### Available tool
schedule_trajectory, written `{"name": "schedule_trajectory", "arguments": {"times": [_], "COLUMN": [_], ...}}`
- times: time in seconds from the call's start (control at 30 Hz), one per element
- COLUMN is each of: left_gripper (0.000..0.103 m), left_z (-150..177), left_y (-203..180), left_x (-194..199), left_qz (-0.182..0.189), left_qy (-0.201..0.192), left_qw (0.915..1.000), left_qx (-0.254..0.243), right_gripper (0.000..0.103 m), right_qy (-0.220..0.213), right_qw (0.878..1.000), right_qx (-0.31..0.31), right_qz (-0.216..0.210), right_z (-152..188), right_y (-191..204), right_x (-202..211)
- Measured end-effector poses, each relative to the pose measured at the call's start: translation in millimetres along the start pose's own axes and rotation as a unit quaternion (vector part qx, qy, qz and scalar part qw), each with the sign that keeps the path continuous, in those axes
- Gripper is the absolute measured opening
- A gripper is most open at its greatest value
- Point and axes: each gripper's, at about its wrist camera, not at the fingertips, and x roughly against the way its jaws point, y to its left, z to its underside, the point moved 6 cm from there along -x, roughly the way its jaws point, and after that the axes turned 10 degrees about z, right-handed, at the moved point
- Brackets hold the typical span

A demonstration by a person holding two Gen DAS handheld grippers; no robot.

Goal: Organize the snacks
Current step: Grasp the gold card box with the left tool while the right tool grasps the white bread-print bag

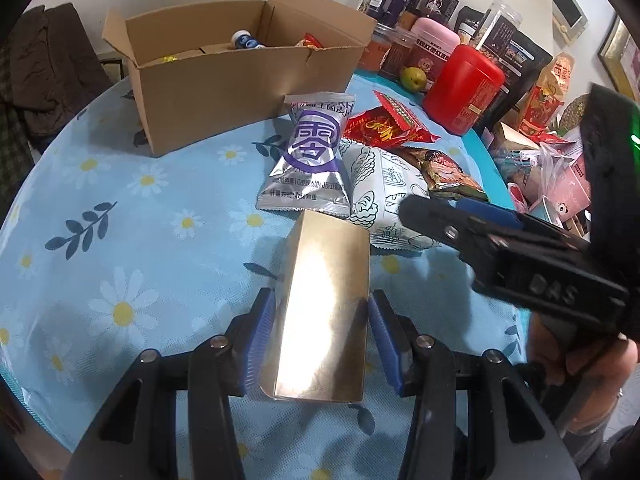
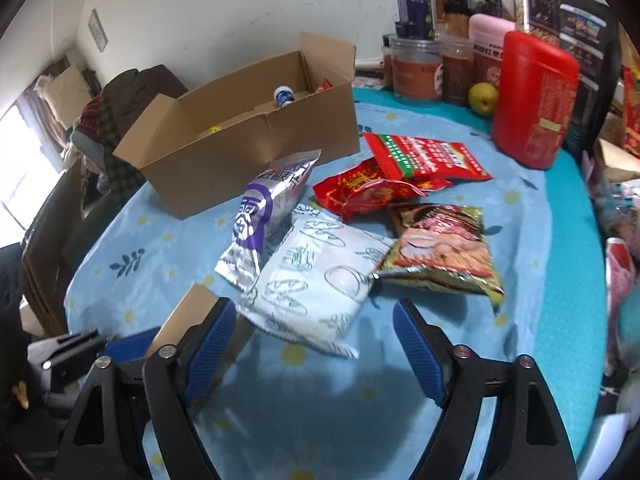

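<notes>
My left gripper [image 1: 322, 340] has its blue pads pressed against both sides of a shiny gold box [image 1: 320, 312], which lies flat on the daisy-print tablecloth [image 1: 120, 240]; my right gripper [image 2: 316, 352] hangs with jaws spread wide, holding nothing, just above a white line-drawn pouch [image 2: 316, 284]; beside that pouch sit a silver-and-purple packet [image 2: 260, 216], red wrappers [image 2: 372, 192] and a green-edged snack bag [image 2: 440, 248] — all loose on the cloth; the open cardboard box [image 1: 224, 84] stands behind them, a small blue-and-white bottle [image 1: 244, 40] inside.

Gold box [image 1: 324, 320] lengthwise before heaped snack packets [image 1: 360, 160].
</notes>
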Motion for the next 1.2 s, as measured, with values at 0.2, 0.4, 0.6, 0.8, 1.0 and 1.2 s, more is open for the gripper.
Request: {"name": "schedule_trajectory", "arguments": {"times": [0.2, 0.4, 0.6, 0.8, 1.0, 1.2], "left_gripper": [0.048, 0.050, 0.050, 0.050, 0.047, 0.047], "left_z": [2, 2, 5, 6, 8, 17], "left_y": [-1, -4, 0, 3, 2, -11], "left_x": [0, -6, -18, -16, -13, -13], "left_qz": [0.008, 0.009, 0.001, -0.006, -0.009, -0.004], "left_qy": [0.008, 0.018, 0.034, 0.010, 0.000, 0.012], "left_qw": [0.9999, 0.9997, 0.9994, 0.9999, 0.9998, 0.9994], "left_qx": [-0.007, -0.017, -0.011, -0.008, -0.017, -0.032], "right_gripper": [0.087, 0.077, 0.057, 0.055, 0.055, 0.055], "right_qy": [0.025, 0.040, 0.033, 0.036, 0.048, 0.055], "right_qw": [0.999, 0.999, 0.999, 0.998, 0.997, 0.996], "right_qx": [-0.019, -0.001, 0.020, 0.040, 0.058, 0.063], "right_qz": [0.004, 0.006, 0.012, 0.012, -0.011, -0.029], "right_z": [-12, -12, -8, 5, 26, 51], "right_y": [2, 10, 4, -9, -15, -17], "right_x": [-23, -43, -36, -24, -8, 10]}}
